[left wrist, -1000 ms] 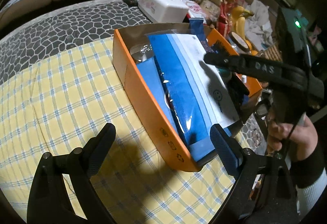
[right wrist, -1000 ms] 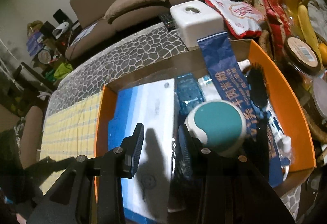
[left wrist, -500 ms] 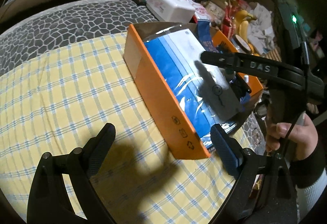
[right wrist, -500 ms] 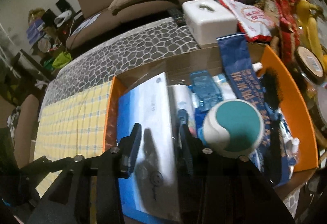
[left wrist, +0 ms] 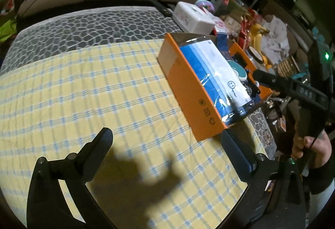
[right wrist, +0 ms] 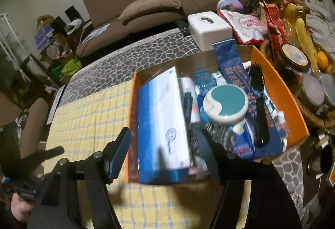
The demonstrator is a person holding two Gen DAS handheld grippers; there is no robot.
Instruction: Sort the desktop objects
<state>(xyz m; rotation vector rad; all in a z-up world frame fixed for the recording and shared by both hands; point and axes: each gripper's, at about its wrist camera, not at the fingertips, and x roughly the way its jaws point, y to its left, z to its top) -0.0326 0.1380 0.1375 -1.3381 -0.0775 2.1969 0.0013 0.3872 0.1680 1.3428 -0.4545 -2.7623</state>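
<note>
Left claw is spread wide with nothing between its fingers, hanging over the yellow checked cloth on the bench; its jaws have just been opening a bit more. The orange box sits just ahead and to the right of it, near corner close to the right finger but not touching as far as I can tell.

Right claw has just been opening too; jaws parted and gripping nothing, hovering at the near edge of that same orange box. Right between its fingers and a little beyond lies the blue and white packet, leaning against the box's left wall; this view's a bit smeared so I can't swear the pads are clear of it, but they look apart. Further out, right of the packet: a round teal and white case, then a black hairbrush on a blue printed bag. Beyond the box is a white tissue box; off to the right, bananas and jars in a basket.
</note>
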